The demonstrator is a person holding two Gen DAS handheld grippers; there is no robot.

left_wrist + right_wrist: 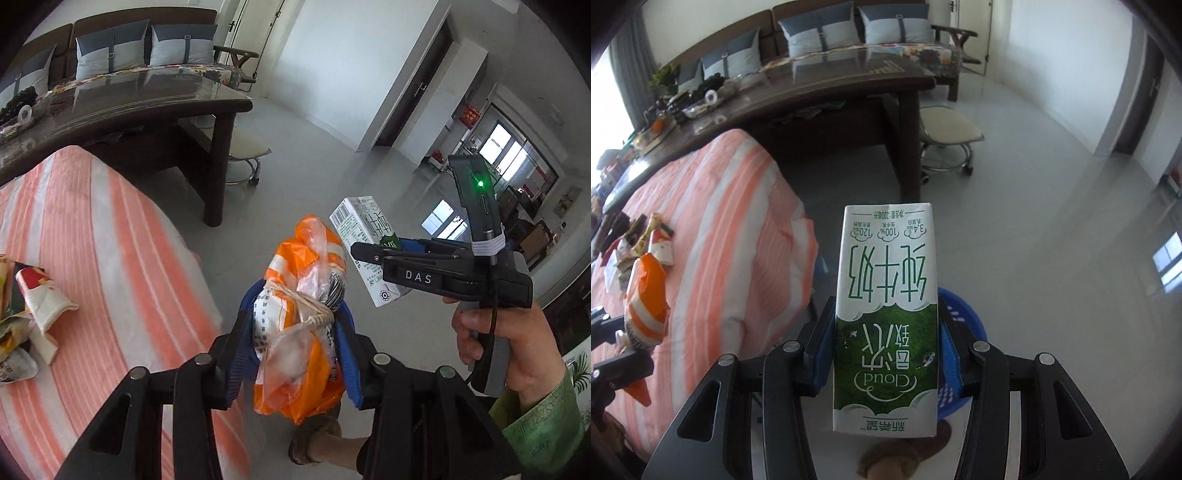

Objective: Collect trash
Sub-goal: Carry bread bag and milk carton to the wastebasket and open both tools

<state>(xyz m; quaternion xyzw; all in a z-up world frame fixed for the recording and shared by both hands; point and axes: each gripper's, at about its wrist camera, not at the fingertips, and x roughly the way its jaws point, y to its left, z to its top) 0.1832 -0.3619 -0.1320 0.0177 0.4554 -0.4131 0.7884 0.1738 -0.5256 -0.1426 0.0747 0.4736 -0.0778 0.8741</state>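
Note:
My left gripper point(295, 314) is shut on an orange-and-white plastic snack bag point(299, 325) tied with string, held in the air past the edge of the striped table. It also shows at the left of the right wrist view point(646, 295). My right gripper point(886, 332) is shut on a white-and-green milk carton point(886, 317), held upside down above the floor; the carton also shows in the left wrist view point(364, 240). A blue plastic basket point(964, 332) sits on the floor just behind the carton, mostly hidden by it.
The table with the orange-and-white striped cloth point(110, 258) holds more crumpled wrappers point(33, 306) at its left. A dark glass-topped table point(820, 92), a small stool point(949, 136) and a sofa with cushions stand beyond. The grey floor point(1052, 258) lies to the right.

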